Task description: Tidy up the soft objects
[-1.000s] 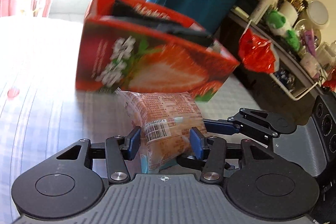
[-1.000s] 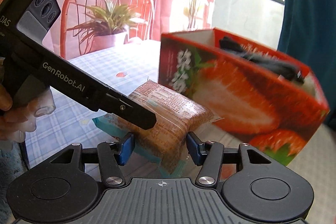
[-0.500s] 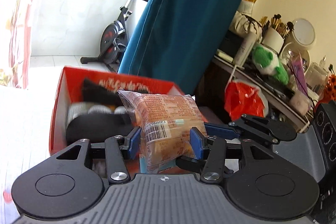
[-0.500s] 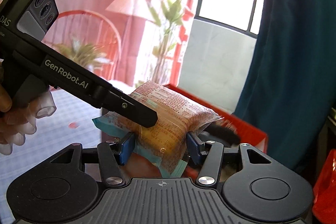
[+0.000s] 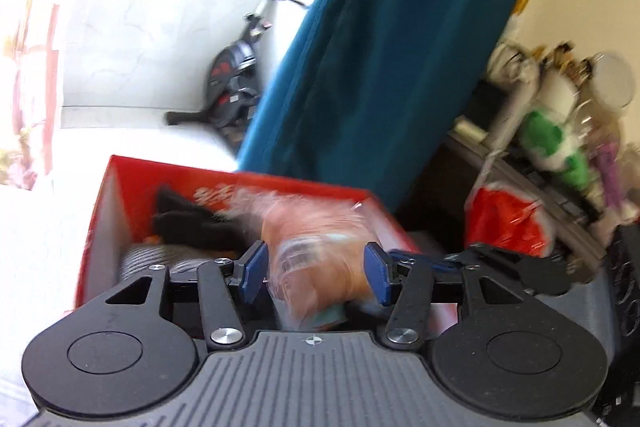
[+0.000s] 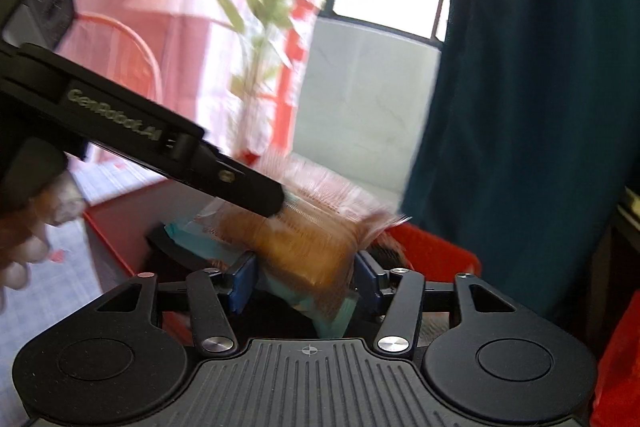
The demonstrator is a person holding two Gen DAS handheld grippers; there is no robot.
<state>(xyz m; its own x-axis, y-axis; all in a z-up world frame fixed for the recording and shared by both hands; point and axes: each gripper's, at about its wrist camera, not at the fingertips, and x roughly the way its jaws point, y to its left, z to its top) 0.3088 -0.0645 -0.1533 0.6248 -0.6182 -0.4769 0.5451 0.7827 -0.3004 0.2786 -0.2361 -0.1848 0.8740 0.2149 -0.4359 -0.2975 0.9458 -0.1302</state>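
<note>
A soft bread packet in clear wrap hangs over the open red strawberry box, blurred by motion. My left gripper has the packet between its blue pads, which still touch it while the jaws are opening. My right gripper pinches the same packet from the other side, and its jaws are closing. The left gripper's finger lies across the packet's top in the right wrist view. Black soft items and a grey one lie inside the box, whose red rim shows beyond the packet.
A teal curtain hangs just behind the box. To the right stands a cluttered shelf with a green plush toy and a red bag. An exercise bike stands by the far wall. A person's hand holds the left gripper.
Both grippers lifted the packet off the table, up the box's front and over its open top. The box's inside now shows. The left jaws stand slightly wider.
</note>
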